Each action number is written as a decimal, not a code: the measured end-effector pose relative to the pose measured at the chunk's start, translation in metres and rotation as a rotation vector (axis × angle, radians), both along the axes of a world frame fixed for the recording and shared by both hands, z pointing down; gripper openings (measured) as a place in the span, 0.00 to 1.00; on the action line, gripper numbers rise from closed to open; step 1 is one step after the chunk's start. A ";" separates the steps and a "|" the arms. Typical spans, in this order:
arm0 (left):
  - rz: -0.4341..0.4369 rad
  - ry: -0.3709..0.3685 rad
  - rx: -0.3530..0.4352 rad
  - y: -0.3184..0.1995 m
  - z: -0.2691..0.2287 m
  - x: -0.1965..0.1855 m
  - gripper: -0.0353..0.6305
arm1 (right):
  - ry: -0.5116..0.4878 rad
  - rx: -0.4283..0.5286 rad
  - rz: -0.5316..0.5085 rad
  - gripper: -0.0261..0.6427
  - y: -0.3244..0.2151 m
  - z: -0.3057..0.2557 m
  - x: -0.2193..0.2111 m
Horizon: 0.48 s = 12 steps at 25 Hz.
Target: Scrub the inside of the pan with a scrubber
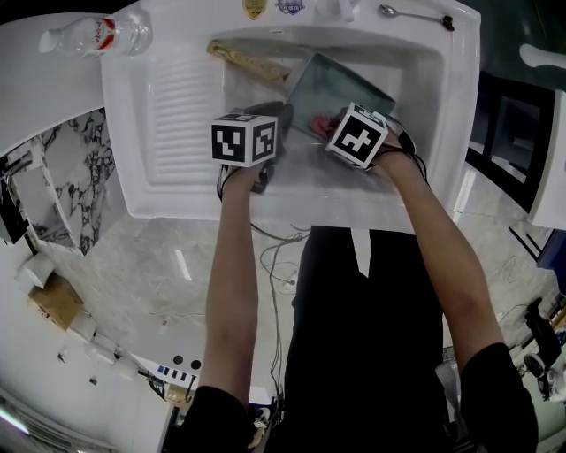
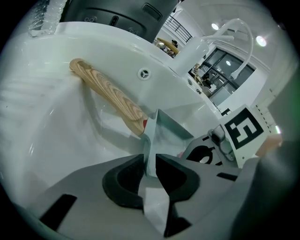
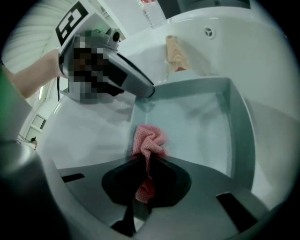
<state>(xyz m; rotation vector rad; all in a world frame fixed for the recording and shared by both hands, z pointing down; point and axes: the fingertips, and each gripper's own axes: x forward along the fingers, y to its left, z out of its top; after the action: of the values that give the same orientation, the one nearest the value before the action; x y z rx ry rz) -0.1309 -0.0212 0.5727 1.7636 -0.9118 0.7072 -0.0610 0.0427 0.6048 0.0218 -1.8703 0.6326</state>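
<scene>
A square grey pan [image 1: 347,87] with a wooden handle [image 1: 248,62] lies tilted in the white sink [image 1: 177,177]. My left gripper [image 1: 278,119] is shut on the pan's near rim; in the left gripper view the thin wall [image 2: 159,133] stands between the pads [image 2: 136,171] of my left gripper [image 2: 151,164]. My right gripper [image 3: 146,164] is shut on a pink mesh scrubber [image 3: 149,140], which rests against the pan's inner floor [image 3: 197,122] near its left wall. In the head view the scrubber [image 1: 320,122] shows as a pink patch beside the right gripper [image 1: 329,128].
A ribbed draining board [image 1: 181,97] forms the sink's left half. A plastic water bottle [image 1: 97,34] lies at the sink's top left corner and a spoon [image 1: 416,15] on its far rim. The tap [image 2: 236,30] arches over the basin, and the overflow hole [image 2: 144,73] sits in the far wall.
</scene>
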 end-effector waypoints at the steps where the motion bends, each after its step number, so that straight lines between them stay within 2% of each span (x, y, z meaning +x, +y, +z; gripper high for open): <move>1: 0.003 0.007 0.009 0.000 -0.002 0.001 0.18 | -0.033 0.003 0.021 0.10 -0.005 -0.001 -0.008; 3: 0.004 0.020 0.038 -0.002 -0.009 0.002 0.18 | -0.109 0.010 0.089 0.11 -0.018 -0.004 -0.025; 8: 0.010 0.038 0.087 -0.003 -0.020 0.004 0.22 | -0.250 -0.047 0.271 0.11 -0.039 -0.009 -0.052; 12: 0.022 0.055 0.102 -0.002 -0.024 0.007 0.22 | -0.302 -0.037 0.333 0.11 -0.053 -0.012 -0.065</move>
<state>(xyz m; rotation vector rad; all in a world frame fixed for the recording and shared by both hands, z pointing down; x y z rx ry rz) -0.1243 -0.0235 0.5485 1.8770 -0.9061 0.6326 -0.1265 -0.0101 0.5925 0.2286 -2.1672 0.9411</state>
